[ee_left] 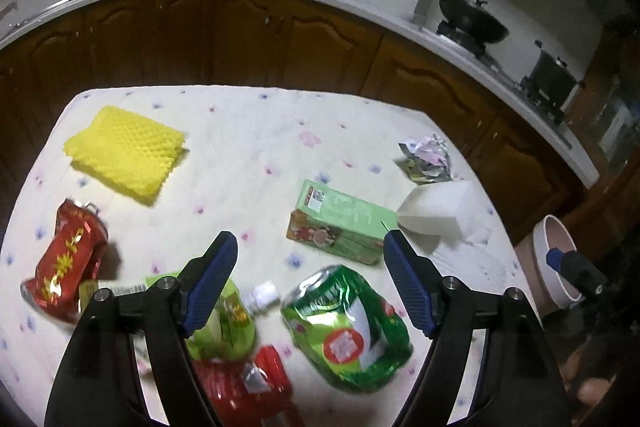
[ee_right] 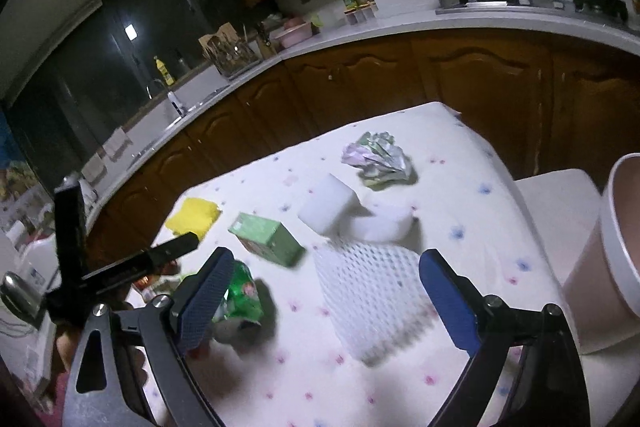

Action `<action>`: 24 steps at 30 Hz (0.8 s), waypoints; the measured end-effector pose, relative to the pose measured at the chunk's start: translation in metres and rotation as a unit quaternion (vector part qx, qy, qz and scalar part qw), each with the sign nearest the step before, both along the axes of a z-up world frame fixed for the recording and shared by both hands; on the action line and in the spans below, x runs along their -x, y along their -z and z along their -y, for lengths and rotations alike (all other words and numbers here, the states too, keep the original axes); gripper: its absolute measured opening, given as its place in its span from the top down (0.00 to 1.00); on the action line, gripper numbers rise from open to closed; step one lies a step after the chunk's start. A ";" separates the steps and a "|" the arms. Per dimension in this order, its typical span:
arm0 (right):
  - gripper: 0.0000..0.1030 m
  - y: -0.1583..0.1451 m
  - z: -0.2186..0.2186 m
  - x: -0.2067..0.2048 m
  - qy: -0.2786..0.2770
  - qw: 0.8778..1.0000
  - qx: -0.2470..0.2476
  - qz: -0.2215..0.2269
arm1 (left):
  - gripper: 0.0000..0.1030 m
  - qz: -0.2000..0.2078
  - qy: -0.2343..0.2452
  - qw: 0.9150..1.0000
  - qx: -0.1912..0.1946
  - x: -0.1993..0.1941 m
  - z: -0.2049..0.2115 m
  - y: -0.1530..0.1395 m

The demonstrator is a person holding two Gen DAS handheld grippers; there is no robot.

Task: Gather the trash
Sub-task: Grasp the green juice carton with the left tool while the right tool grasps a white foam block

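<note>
I read this as the reach phase of the collection: nothing is picked up yet, and both grippers hang above the cloth-covered table with their jaws spread wide and nothing between the pads. My left gripper hovers over the near edge, where the trash is thickest: a crushed green can lies just beneath it, a small white-capped bottle and a red plastic bottle beside it, and a crushed red can towards the near-left corner. A green carton sits mid-table, a yellow foam net towards the far-left corner, crumpled foil wrapper near the far-right corner. My right gripper is over the white foam net, with white foam blocks just beyond. The pink bin stands off the table's right edge. Next, I judge, either gripper must drop onto its nearest piece and close; the flattened can looks slippery, the net soft and easily missed.
</note>
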State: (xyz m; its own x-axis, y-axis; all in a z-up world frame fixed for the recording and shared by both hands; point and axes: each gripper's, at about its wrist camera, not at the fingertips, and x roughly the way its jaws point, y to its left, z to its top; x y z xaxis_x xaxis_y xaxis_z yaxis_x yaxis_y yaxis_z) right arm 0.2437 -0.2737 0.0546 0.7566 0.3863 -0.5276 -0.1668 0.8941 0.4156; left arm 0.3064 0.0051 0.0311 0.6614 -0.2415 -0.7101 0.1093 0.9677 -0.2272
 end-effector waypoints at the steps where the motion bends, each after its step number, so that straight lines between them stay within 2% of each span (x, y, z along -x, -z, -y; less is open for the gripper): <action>1: 0.09 0.000 -0.001 -0.005 -0.002 1.000 -0.007 -0.003 | 0.25 0.001 0.001 1.000 -0.001 -0.004 0.000 0.000; 4: 0.14 0.000 -0.005 -0.021 -0.008 0.999 -0.033 -0.012 | 0.24 -0.003 0.003 1.000 -0.014 -0.018 0.002 0.000; 6: 0.15 0.003 -0.008 -0.033 -0.008 0.999 -0.043 -0.023 | 0.24 -0.020 0.001 1.000 -0.004 -0.030 0.000 0.002; 8: 0.21 0.008 -0.010 -0.045 -0.006 0.998 -0.058 -0.037 | 0.21 -0.032 0.005 0.999 0.011 -0.039 0.000 0.005; 12: 0.30 0.020 -0.012 -0.074 0.001 0.994 -0.084 -0.068 | 0.20 -0.053 0.004 0.998 0.015 -0.055 0.001 0.013; 15: 0.37 0.034 -0.013 -0.093 0.013 0.990 -0.099 -0.098 | 0.20 -0.059 0.018 0.998 0.002 -0.061 0.002 0.016; 16: 0.45 0.039 -0.013 -0.099 0.013 0.989 -0.103 -0.105 | 0.20 -0.059 0.020 0.998 -0.006 -0.062 0.001 0.017; 17: 0.67 0.043 -0.013 -0.104 0.012 0.988 -0.105 -0.111 | 0.20 -0.056 0.024 0.998 -0.012 -0.064 0.001 0.016; 18: 0.71 0.047 -0.013 -0.107 0.009 0.988 -0.105 -0.115 | 0.20 -0.053 0.033 0.998 -0.016 -0.065 0.002 0.016; 21: 0.71 0.046 -0.010 -0.104 0.004 0.990 -0.109 -0.095 | 0.20 -0.040 0.093 0.994 -0.036 -0.066 0.008 0.011; 22: 0.71 0.043 -0.008 -0.100 0.000 0.990 -0.111 -0.084 | 0.20 -0.031 0.120 0.991 -0.048 -0.066 0.010 0.009; 24: 0.71 0.037 -0.001 -0.090 -0.002 0.990 -0.119 -0.070 | 0.17 -0.012 0.184 0.979 -0.084 -0.066 0.016 0.005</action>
State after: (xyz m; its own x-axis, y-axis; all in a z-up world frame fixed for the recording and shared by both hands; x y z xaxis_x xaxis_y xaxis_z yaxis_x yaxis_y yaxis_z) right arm 0.3340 -0.2722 0.0177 0.6810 0.5151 -0.5205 -0.0956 0.7672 0.6342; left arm 0.3722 -0.0111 0.0258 0.5342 -0.3393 -0.7743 0.4539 0.8878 -0.0758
